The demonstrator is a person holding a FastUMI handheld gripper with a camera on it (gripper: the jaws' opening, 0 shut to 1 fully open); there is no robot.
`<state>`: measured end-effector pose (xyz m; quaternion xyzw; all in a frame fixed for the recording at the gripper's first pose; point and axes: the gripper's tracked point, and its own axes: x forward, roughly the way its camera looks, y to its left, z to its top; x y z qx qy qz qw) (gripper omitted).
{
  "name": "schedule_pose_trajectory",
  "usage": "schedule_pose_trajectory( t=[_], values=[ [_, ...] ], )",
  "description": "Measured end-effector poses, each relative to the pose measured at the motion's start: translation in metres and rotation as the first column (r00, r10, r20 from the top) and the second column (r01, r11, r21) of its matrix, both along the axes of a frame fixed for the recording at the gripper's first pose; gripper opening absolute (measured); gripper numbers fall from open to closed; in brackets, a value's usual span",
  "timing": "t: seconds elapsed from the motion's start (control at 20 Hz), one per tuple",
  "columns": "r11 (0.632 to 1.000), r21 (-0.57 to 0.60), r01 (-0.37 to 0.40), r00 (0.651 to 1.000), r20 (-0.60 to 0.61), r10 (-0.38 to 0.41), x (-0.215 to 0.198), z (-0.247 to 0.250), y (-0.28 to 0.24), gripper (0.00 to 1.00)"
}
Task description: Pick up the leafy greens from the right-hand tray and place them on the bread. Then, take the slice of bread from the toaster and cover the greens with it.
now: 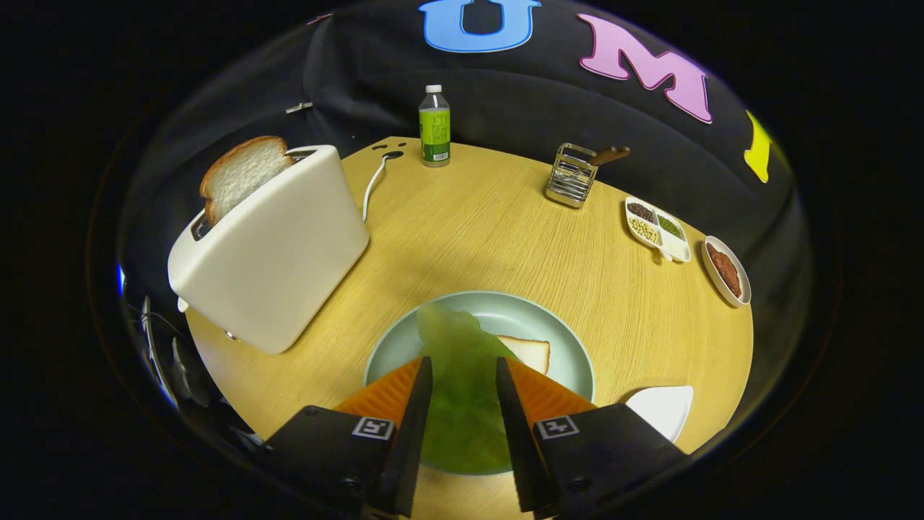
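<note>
- The gripper (462, 372) hangs over the pale green plate (570, 361), its fingers (415, 404) drawn in on the leafy greens (462, 390); the leaf fills the narrow gap between them, and both inner faces seem to press on it.
- The greens look blurred at their far end, where they spill forward over the plate and cover part of the bread slice (530, 352) lying there; I can see just one corner of that slice, beside the right finger.
- To the left of the plate, and close to it, stands the white toaster (271, 253), tilted in this view, with a second slice of bread (242, 173) standing up out of its slot. Its white cord (372, 184) runs back toward the far edge of the round wooden surface (469, 224).
- At the far edge stands a small bottle (434, 126) with a green label, upright.
- Farther right is a wire holder (570, 177) with a brown handle (610, 154) sticking out of it.
- Beyond that, near the right rim, sit a divided white dish (657, 230) of beans and grains and a small oval dish (727, 270) of something reddish-brown.
- A white tray (664, 408) peeks out just right of the right finger, its corner alone in sight.
- Nothing stands between the fingers and the plate.
</note>
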<state>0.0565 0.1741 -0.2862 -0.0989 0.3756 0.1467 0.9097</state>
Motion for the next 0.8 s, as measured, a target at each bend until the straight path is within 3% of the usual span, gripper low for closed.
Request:
schedule_pose_trajectory(
  t=[0.2,0.5,0.8],
  values=[
    [1.000,0.005,-0.005,1.000,0.025,0.005,-0.001,0.009,0.005,0.99],
    [0.998,0.064,-0.026,0.991,0.132,0.017,-0.004,0.058,0.026,1.00],
    [0.984,0.119,-0.134,0.956,0.275,0.097,-0.001,0.133,0.079,0.99]
  ],
)
